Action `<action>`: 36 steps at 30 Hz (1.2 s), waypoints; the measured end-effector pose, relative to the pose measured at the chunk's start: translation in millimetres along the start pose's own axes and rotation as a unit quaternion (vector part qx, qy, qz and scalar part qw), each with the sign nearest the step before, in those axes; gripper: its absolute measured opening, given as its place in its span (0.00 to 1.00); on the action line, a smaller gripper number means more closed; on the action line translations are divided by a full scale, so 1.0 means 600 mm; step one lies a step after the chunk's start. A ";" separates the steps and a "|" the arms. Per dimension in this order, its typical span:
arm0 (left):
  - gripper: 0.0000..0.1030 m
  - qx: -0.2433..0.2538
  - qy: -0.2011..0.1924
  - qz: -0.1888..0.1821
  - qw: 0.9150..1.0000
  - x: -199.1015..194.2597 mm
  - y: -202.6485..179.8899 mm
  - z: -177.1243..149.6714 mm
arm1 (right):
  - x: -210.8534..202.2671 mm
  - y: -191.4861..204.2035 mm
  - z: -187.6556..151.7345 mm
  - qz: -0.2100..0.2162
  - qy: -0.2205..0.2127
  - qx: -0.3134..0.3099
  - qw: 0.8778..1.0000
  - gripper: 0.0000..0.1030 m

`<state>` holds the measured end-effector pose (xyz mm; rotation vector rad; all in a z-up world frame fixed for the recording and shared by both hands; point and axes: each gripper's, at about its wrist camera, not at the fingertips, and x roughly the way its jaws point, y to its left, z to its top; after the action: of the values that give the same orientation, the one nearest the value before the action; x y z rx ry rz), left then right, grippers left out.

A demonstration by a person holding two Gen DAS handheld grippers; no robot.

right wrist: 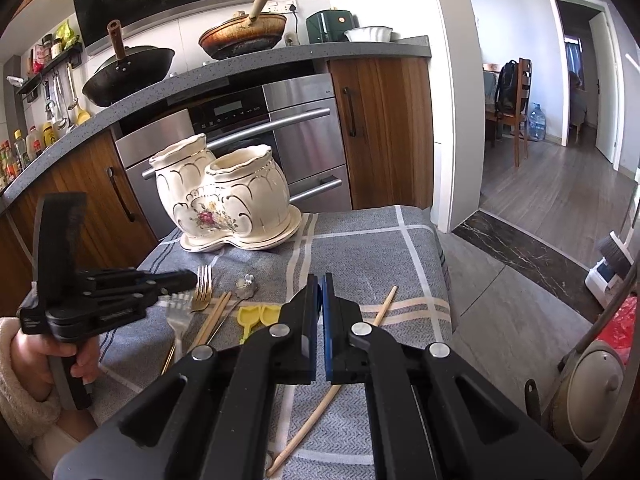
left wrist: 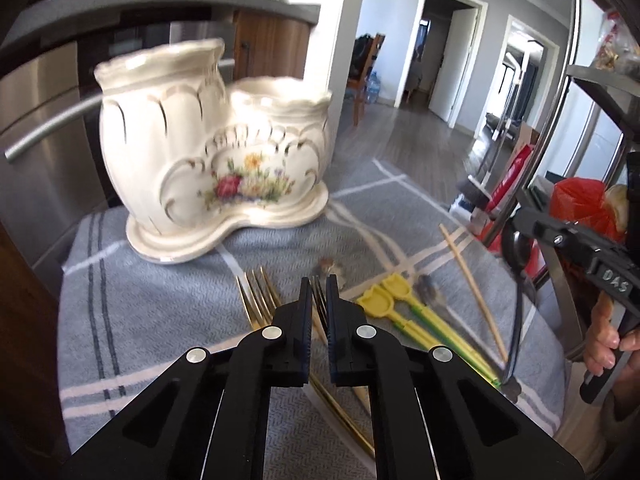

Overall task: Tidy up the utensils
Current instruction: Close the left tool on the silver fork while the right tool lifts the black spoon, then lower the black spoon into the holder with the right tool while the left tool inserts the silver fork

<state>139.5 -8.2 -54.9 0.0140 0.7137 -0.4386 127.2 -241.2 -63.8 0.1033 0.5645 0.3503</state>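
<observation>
My left gripper, fingers nearly closed around a fork whose handle runs back under it, is nearer the ceramic holder ahead and to its left on the table, while my right gripper hangs shut and empty.

glossy glazed ceramic holder, woven grey cloth, shiny gold metal fork, wooden chopstick.

Right tool closed above cloth; ceramic holder behind forks.
</observation>
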 end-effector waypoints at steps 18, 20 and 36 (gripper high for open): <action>0.03 0.048 -0.128 0.052 0.989 -0.146 -0.015 0.067 | -0.008 0.055 0.075 -0.033 -0.043 -0.028 0.998 0.02; 0.03 0.050 -0.138 0.054 0.988 -0.162 -0.010 0.079 | -0.004 0.066 0.094 -0.032 -0.049 -0.037 0.998 0.02; 0.03 0.114 -0.225 0.188 0.949 -0.266 0.042 0.288 | 0.086 0.126 0.290 -0.063 -0.142 -0.060 0.986 0.02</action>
<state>151.4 48.7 174.5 0.2576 0.1975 -0.1431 239.7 -152.4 71.0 -0.0002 0.2647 0.2394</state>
